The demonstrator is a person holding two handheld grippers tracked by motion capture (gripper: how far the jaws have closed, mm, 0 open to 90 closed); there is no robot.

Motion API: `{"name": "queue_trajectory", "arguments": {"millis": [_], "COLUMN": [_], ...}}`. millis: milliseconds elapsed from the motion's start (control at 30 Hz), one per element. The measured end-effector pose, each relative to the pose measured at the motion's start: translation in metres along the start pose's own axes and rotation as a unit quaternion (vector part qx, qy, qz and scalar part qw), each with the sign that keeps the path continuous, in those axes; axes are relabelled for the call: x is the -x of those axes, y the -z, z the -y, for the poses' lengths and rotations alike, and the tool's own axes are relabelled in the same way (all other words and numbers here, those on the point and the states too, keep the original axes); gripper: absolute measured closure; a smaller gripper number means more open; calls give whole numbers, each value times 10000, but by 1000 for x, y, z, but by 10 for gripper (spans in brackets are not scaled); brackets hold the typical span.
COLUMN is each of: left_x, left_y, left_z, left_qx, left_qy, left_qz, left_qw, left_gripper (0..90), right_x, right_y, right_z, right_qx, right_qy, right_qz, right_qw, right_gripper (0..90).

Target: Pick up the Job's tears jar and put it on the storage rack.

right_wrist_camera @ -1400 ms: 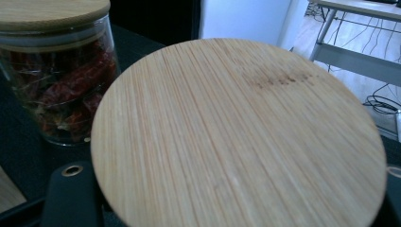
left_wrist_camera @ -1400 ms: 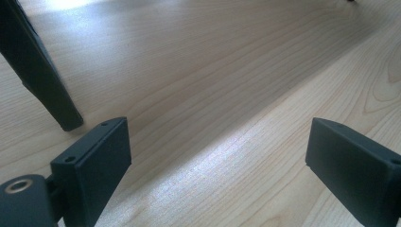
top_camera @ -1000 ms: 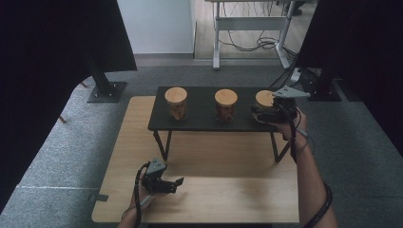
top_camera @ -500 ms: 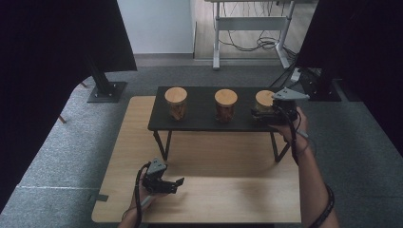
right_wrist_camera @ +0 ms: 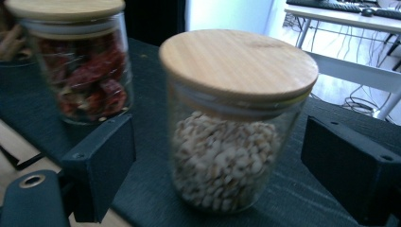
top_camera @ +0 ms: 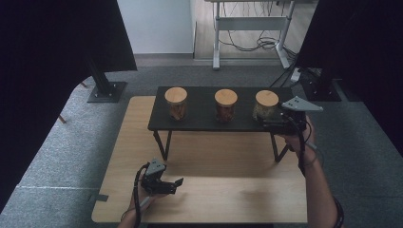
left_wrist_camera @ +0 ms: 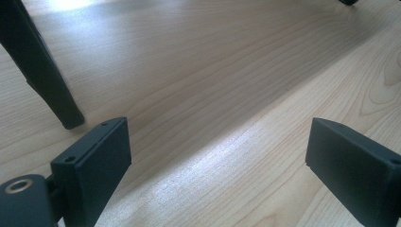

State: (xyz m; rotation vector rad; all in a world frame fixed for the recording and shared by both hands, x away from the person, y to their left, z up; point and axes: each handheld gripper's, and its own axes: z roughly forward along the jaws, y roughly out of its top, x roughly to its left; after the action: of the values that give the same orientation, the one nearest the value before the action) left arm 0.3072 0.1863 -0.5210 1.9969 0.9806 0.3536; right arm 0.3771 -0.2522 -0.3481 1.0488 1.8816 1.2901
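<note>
No labels readable anywhere, right gripper [right_wrist_camera: 217,156] has its jaws wide around the grain jar [right_wrist_camera: 234,123] near the shelf's [top_camera: 199,121] end, left gripper [left_wrist_camera: 217,161] wide over bare tabletop [left_wrist_camera: 213,85].

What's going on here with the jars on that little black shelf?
A person holds a gripper in each hand. The right gripper is at the jar of pale grains, the rightmost of three wooden-lidded jars on the black shelf; its jaws are open on either side of the jar, not touching it. The left gripper rests open, low over the wooden table.
</note>
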Motion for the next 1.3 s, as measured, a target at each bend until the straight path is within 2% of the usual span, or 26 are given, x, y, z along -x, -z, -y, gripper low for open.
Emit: {"name": "queue_trajectory", "arguments": {"millis": [267,433,767,867,967,1100,1300], "left_x": [1,2,5,6,6,6,6], "left_y": [0,-1,-4,-5,-5,-5,-7], "left_z": [0,1,2,2,2,2,3], "left_qx": [-7,-17,-61,-93,-93,-93,-113], "left_qy": [-13,-30,-59,-81,-81,-76,-80], "left_qz": [14,18,25,37,41,46,46], "left_qw": [10000,10000,10000,9999,9999,9999,9999], "left_gripper": [72,72,72,72,72,72,71], "right_x": [-12,-19,-36,-40,-46,-53,-61], "right_y": [17,29,56,63,68,70,58], "right_z": [10,22,63,79,95,115,143], "right_qx": [221,460,678,763,735,746,499], "right_qy": [70,-44,-38,-101,-78,-176,-236], "right_qz": [-163,-290,-432,-467,-503,-596,-847], "right_qw": [9996,9985,9968,9959,9960,9953,9949], "right_gripper": [102,104,105,106,104,104,96]}}
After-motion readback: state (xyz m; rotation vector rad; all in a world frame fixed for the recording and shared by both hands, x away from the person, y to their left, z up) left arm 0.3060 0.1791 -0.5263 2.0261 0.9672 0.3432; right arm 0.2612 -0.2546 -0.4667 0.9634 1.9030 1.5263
